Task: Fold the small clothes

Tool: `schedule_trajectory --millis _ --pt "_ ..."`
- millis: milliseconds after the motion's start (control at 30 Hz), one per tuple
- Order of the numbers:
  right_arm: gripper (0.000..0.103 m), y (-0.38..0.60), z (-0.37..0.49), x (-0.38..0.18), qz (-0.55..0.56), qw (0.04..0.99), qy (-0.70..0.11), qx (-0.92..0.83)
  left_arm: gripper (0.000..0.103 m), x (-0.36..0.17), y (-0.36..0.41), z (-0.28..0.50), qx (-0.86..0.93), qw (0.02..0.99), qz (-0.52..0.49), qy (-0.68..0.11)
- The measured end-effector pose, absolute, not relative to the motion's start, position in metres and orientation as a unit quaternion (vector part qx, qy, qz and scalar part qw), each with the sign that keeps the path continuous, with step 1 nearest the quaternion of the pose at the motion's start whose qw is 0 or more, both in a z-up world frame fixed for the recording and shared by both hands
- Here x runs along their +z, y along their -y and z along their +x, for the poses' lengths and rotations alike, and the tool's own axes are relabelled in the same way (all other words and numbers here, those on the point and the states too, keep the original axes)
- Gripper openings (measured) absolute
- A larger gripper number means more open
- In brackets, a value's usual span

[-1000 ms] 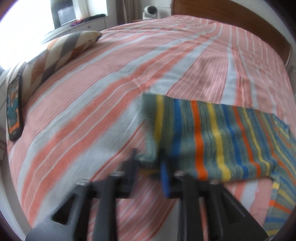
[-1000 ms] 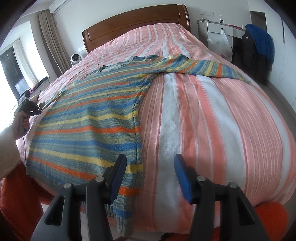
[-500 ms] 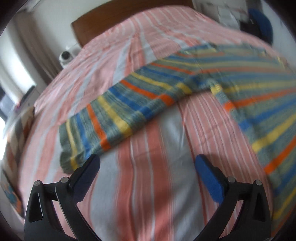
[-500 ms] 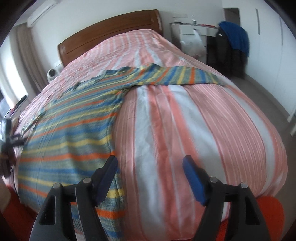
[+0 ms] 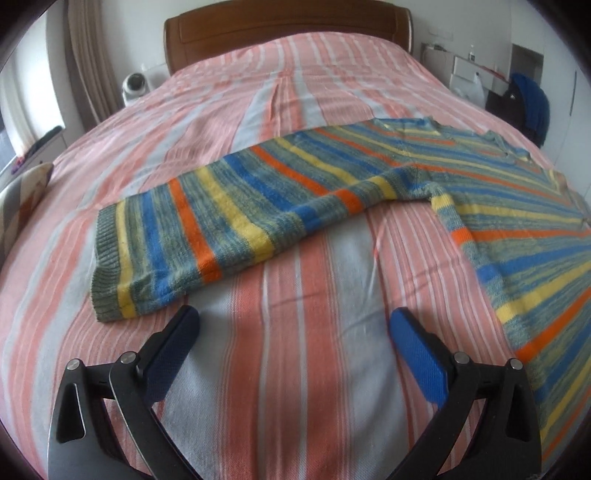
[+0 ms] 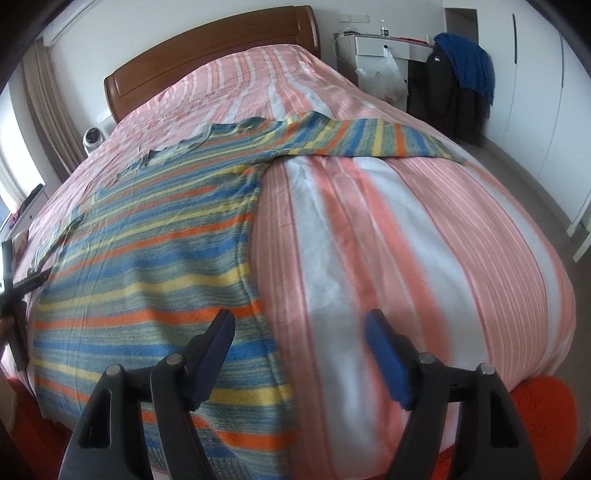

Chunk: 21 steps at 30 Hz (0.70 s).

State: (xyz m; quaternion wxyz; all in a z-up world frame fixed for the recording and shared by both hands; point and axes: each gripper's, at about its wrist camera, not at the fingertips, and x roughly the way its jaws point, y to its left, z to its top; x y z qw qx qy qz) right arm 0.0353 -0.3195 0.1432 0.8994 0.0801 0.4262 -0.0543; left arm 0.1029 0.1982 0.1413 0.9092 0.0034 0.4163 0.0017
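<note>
- A home bedroom: a bed (image 5: 288, 122) under a striped cover fills the space ahead of the jaws.
- Wooden headboard (image 5: 284, 33) beyond; curtains (image 5: 88, 62) far left.
- White wardrobe doors (image 6: 535, 92) far right.

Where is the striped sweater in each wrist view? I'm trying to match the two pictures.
Left wrist view: the striped sweater runs from centre-left to the right edge, sleeve outstretched.
Right wrist view: the sweater fills the left half.
Shared landmark: the wooden headboard.
</note>
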Motion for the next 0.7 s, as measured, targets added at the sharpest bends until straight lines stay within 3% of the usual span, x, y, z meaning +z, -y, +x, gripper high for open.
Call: schedule_trajectory --millis 700 --pt "0.072 0.295 0.039 0.146 0.04 0.894 -0.442 -0.055 0.103 0.141 -0.198 0.101 0.003 0.909 0.002 -0.417"
